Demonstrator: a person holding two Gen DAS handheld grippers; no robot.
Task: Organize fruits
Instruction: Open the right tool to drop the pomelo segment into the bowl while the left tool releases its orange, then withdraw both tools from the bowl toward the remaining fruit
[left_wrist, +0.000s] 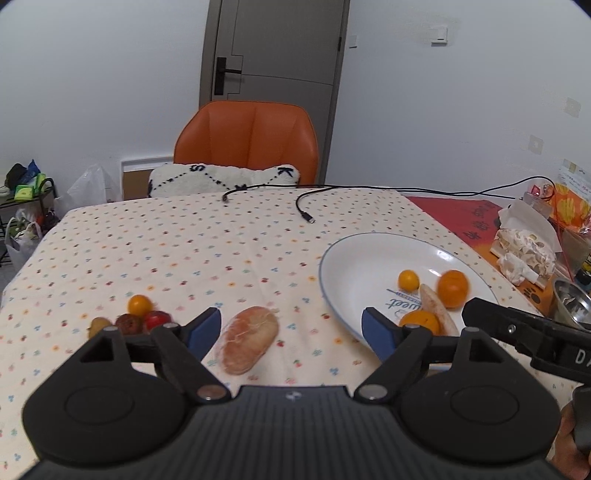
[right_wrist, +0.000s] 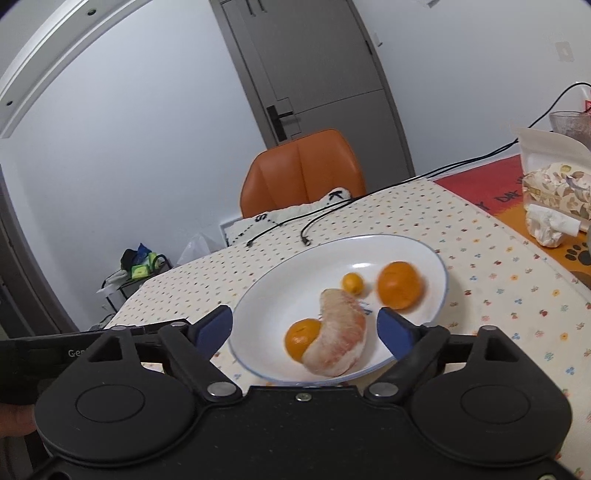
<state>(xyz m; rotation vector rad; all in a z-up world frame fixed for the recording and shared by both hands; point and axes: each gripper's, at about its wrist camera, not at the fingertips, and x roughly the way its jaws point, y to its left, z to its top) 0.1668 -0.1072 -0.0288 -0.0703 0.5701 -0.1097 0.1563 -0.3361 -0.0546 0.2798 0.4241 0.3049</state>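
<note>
So, quick rundown of the step in hand:

Left tongs (left_wrist: 291, 332): spread wide, nothing gripped, hovering low just over the pomelo segment on the cloth (left_wrist: 248, 339).
Right tongs (right_wrist: 304, 328): also wide open and empty, hanging above the near rim of the plate (right_wrist: 258, 291).
Plate contents: pomelo segment on the plate (right_wrist: 338, 336) leaning on a small orange (right_wrist: 301, 338), plus a bigger orange (right_wrist: 399, 285) and a tiny kumquat (right_wrist: 352, 283) further back.
Still on the worktop (left_wrist: 184, 240): the loose segment, then a little cluster to its left, namely a yellow kumquat (left_wrist: 139, 305), a red fruit (left_wrist: 157, 319), a dark reddish one (left_wrist: 128, 323) and a brownish one (left_wrist: 96, 325) half hidden behind the tongs.
Likely step: grab the loose segment with the left tongs and carry it over to the plate.
Grip tip: close across the narrow width, not end to end, and gently, since peeled flesh probably squashes or tears.
Drop spot: the bare left half of the plate, well apart from the oranges so nothing rolls.
Watch out: right tongs sit over the plate rim, so probably worth pulling them back first to avoid a bump.
</note>
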